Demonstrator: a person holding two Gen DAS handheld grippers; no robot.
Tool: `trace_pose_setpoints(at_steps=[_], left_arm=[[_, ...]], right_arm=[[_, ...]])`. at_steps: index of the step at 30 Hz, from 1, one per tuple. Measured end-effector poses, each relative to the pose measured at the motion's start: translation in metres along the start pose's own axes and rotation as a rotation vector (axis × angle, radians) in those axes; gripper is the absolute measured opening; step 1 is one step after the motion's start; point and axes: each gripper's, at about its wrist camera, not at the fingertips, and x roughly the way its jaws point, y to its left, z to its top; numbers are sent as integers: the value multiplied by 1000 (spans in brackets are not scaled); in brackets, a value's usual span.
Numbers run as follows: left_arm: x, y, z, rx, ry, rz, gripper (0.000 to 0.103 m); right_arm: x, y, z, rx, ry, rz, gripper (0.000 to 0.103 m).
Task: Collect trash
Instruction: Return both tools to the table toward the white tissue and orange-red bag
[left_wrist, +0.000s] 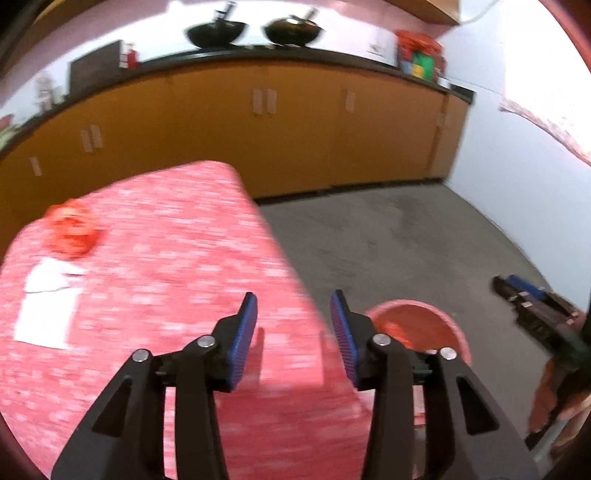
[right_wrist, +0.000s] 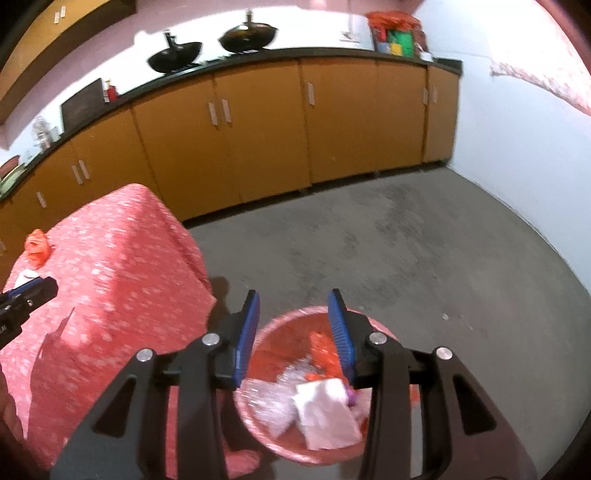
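Note:
A red bin (right_wrist: 266, 435) stands on the floor beside the table; it holds white paper (right_wrist: 325, 410), clear plastic and red scraps. My right gripper (right_wrist: 293, 325) is open and empty right above the bin. My left gripper (left_wrist: 293, 325) is open and empty over the table's right edge, with the bin (left_wrist: 447, 325) to its right. A crumpled red wrapper (left_wrist: 72, 230) and a white paper sheet (left_wrist: 48, 310) lie on the red patterned tablecloth (left_wrist: 166, 258) at the far left. The wrapper also shows in the right wrist view (right_wrist: 37, 247), beyond the left gripper (right_wrist: 22, 299).
Orange cabinets (right_wrist: 258, 129) with a dark counter line the far wall, with two black woks (right_wrist: 247, 35) on top. Grey floor (right_wrist: 406, 240) spreads right of the table to a white wall. The right gripper (left_wrist: 532, 299) shows at the right edge of the left wrist view.

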Motion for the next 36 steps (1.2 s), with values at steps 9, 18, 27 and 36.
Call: trace_pose_setpoints(at_steps=[9, 18, 27, 36], left_arm=[[-22, 162, -16, -127, -8, 299, 55], [-5, 261, -23, -269, 91, 388, 55], [21, 271, -9, -278, 120, 314, 55], [48, 266, -4, -263, 181, 304, 54]], right_arm=[[-25, 114, 25, -79, -82, 170, 48], [-31, 219, 20, -158, -72, 316, 50], [-25, 256, 11, -231, -46, 333, 50], [-14, 259, 12, -238, -24, 319, 50]])
